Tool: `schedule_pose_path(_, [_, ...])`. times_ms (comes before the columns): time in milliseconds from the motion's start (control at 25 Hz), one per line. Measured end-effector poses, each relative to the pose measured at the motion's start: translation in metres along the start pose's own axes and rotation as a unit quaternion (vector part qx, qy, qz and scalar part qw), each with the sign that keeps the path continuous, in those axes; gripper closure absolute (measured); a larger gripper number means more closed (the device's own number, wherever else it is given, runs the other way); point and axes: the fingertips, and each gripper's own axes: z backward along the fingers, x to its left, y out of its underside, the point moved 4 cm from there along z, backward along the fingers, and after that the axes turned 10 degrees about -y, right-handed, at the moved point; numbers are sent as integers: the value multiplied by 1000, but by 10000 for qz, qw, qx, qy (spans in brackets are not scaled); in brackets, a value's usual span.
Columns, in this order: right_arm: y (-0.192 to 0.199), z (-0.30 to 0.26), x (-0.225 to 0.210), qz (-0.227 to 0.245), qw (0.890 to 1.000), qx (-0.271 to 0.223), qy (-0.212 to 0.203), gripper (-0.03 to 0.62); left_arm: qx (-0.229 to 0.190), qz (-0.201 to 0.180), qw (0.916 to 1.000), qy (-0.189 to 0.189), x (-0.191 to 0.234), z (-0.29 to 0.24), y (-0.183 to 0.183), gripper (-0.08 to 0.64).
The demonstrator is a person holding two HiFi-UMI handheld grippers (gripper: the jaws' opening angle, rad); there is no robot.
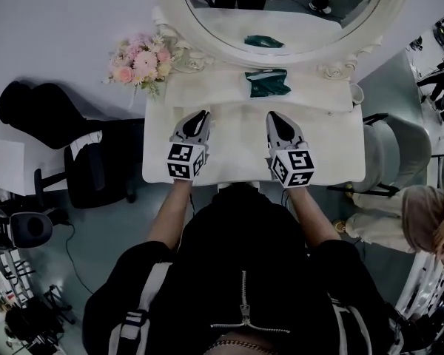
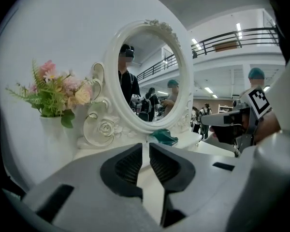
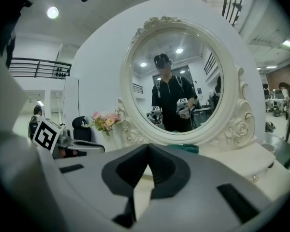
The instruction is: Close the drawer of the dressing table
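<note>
Drawer: I can see only a small pale piece (image 1: 237, 186) jutting from the middle of the dressing table's (image 1: 333, 154) front edge, close against my torso. I take it for the drawer front or its knob; my body hides the rest, so I cannot tell how far out it stands.
Left gripper: the left gripper (image 1: 200, 115) is over the tabletop with its jaws a narrow slit apart and nothing between them.
Right gripper: the right gripper (image 1: 275, 117) is over the tabletop beside it, pads met at the tips, holding nothing.
Key relation: both sets of fingers point away from me at the mirror (image 1: 229, 17). The drawer lies the opposite way, behind and below the fingertips, under the front edge.
Nearer hand: neither, by my judgement; the pale piece sits between my two forearms, about midway.
Drawer axis: its front should run left to right along the table edge, facing me; it would slide shut away from me, toward the mirror.
Next move, as I judge it: draw a gripper back and down past the edge, then push forward on the front.
Risk: a one-sided push may skew the drawer.
</note>
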Motion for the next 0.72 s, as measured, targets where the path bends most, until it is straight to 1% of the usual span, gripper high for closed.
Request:
schedule_pose_path(240, [12,-6,1,-54,9998,170,-125,592,323,180,9986,-381,12,3,34,397])
schedule_pose_path(400, [17,-11,0,-63,9995,246,-181,592,538,287,9968,-523,17,7,54,387])
schedule_pose_path(480, [18,-12,-2,-58,9994,269,-188,592,679,391,9948,-657,20,11,66,387])
schedule_pose_path(600, [16,-13,-4,-55,9994,274,-185,592,1007,599,9892,-887,27,15,94,394])
schedule_pose_path(720, [16,-12,-7,-43,9995,286,-155,592,1394,721,9825,-1006,35,13,123,400])
